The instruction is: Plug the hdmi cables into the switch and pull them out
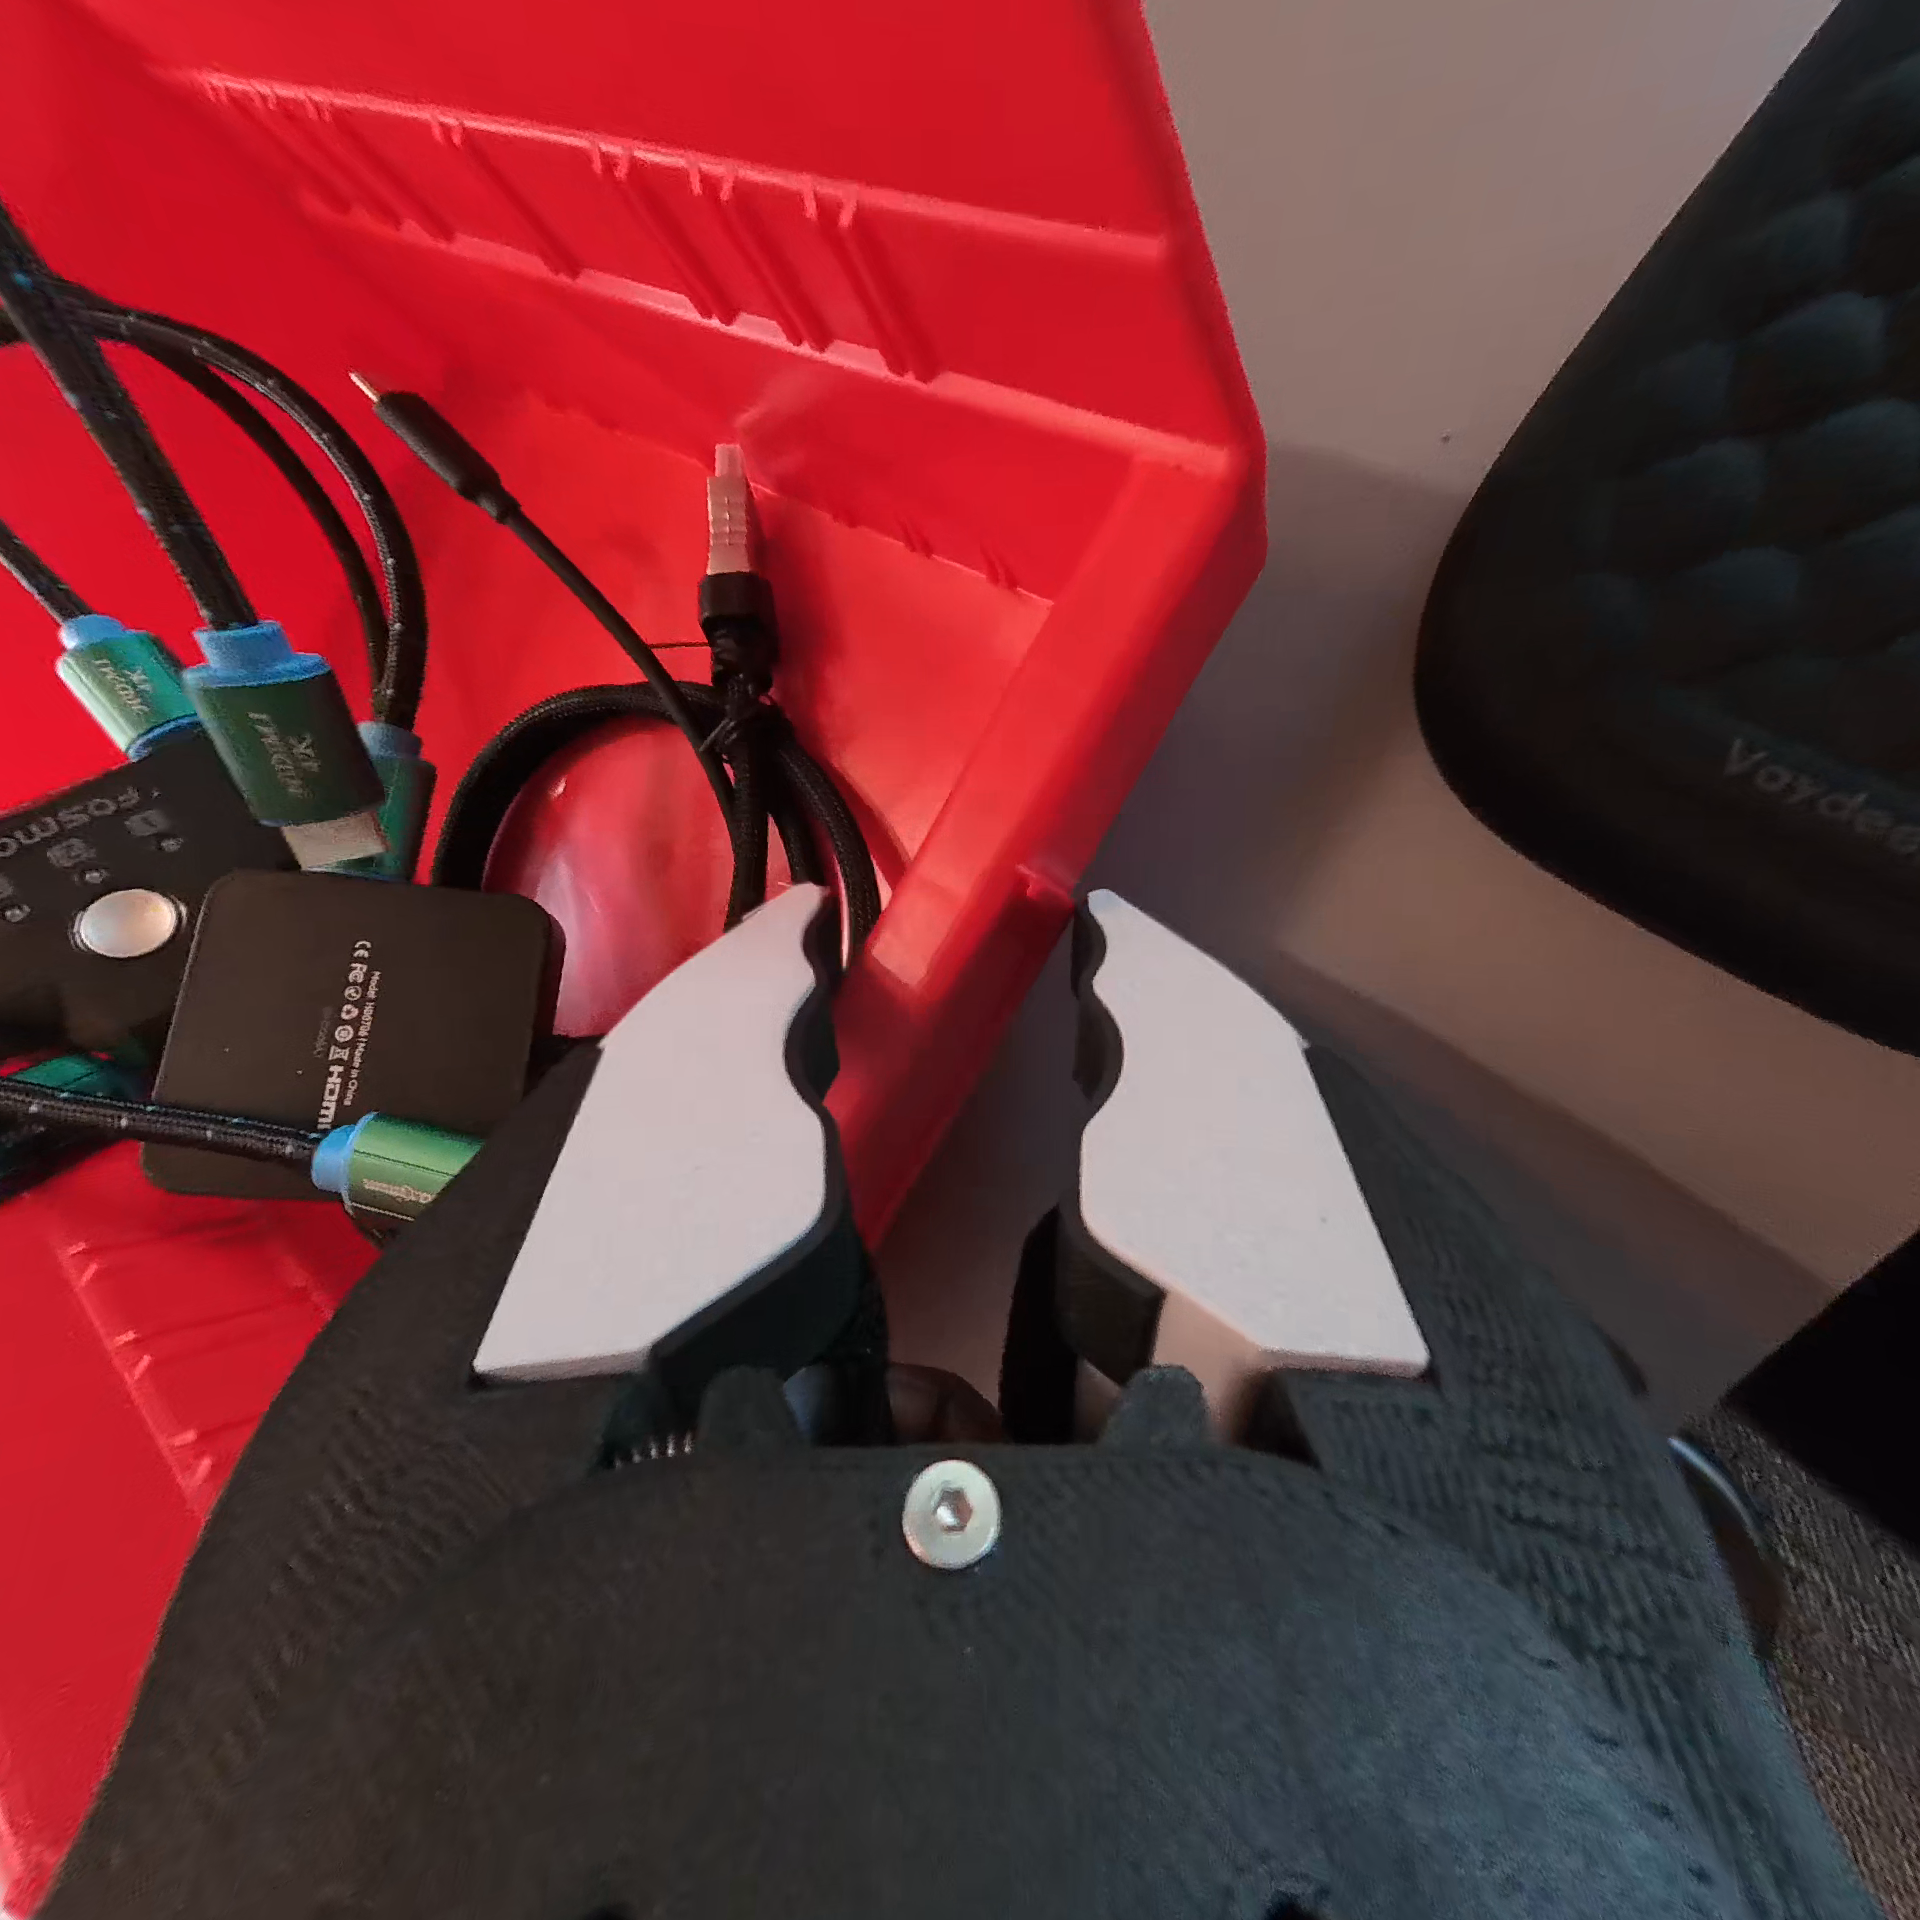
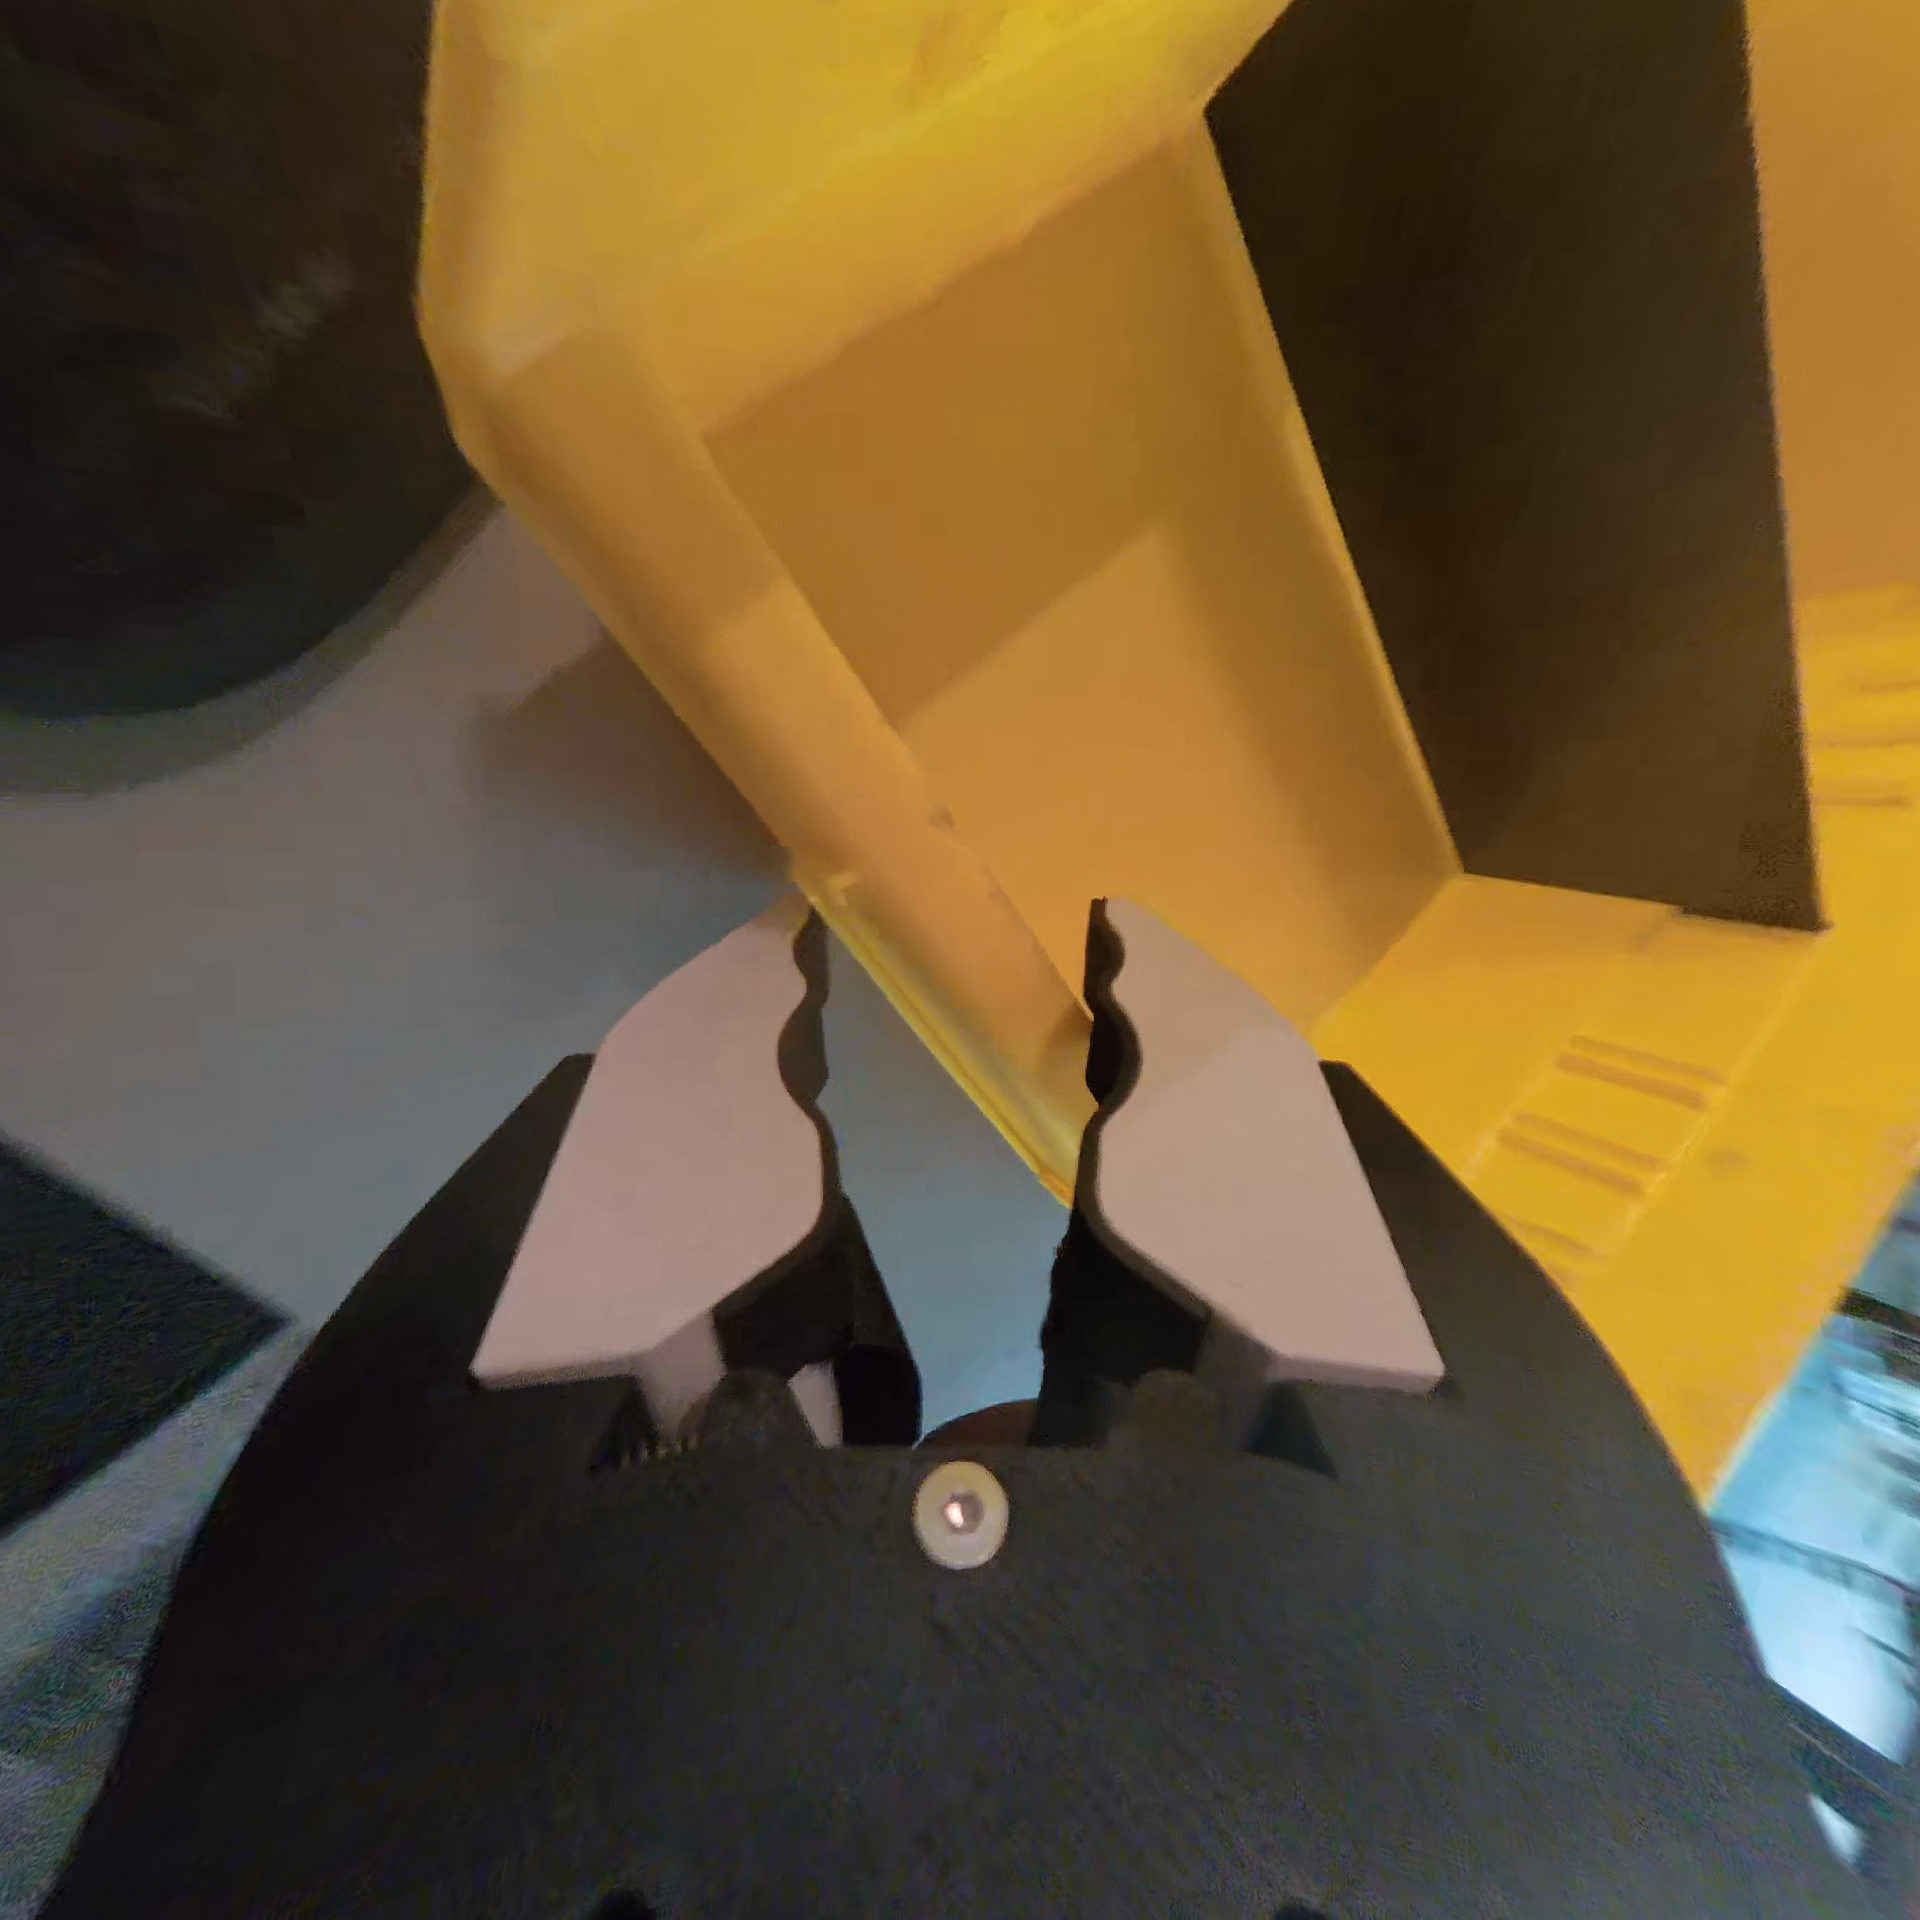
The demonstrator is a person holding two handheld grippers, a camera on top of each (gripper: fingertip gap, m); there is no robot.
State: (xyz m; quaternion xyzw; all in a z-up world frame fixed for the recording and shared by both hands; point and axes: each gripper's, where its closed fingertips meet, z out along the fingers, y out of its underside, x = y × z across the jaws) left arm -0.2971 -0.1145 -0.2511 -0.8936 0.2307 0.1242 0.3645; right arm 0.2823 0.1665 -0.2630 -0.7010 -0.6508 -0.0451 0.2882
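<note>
Left gripper (image 1: 951, 925) is spread and holds nothing, straddling the near-right wall of the red bin (image 1: 1039, 665): one finger inside, one outside over the pale bench (image 1: 1351, 312). Inside the bin, well left of the tips: a black HDMI switch (image 1: 343, 1023) lying face down, a 2nd black box with a round button (image 1: 114, 883) touching it, and HDMI cables with green-and-blue plugs (image 1: 286, 758), all unplugged as far as I can tell. A coiled black cord (image 1: 748, 790) sits nearest the fingers.

Right gripper (image 2: 951, 925) is also spread and holds nothing, straddling the rim of a yellow bin (image 2: 1039, 582); view is blurred.

Likely step: reach for a plug. Lift the left gripper clear of the wall, swing left, pinch 1 plug by its green shell, not the braid. Avoid snagging the cord.
</note>
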